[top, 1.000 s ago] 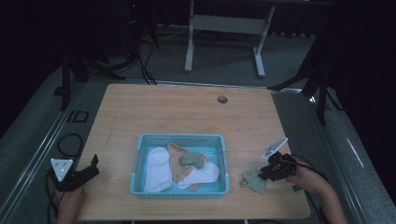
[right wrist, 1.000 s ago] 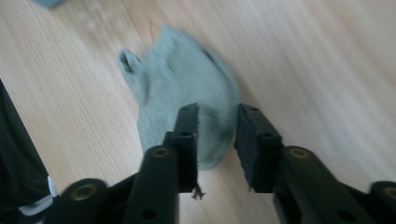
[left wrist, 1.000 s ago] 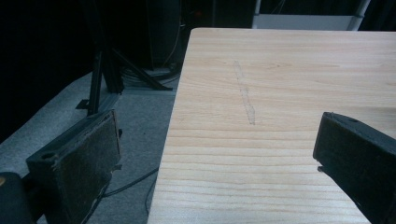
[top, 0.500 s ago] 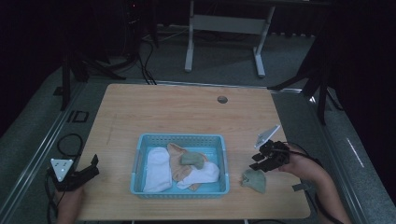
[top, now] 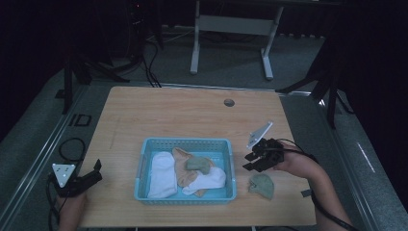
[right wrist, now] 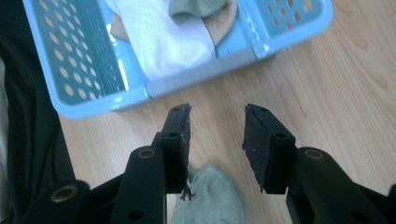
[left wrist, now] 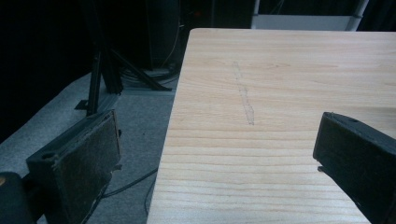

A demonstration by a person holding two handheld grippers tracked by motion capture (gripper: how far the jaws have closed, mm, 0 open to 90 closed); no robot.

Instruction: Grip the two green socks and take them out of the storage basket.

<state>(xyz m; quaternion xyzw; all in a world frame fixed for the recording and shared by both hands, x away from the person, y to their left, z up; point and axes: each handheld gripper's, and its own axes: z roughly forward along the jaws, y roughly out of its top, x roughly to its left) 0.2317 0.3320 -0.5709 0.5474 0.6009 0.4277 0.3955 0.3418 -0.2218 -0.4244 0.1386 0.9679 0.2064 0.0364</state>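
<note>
Jaws of right gripper (right wrist: 217, 126) parted, holding nothing

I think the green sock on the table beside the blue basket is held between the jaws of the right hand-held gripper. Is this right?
Not quite. The green sock does lie on the table beside the blue basket, but the right hand-held gripper is not holding it: in the right gripper view its jaws are open and empty, with the sock on the wood below them.
</note>
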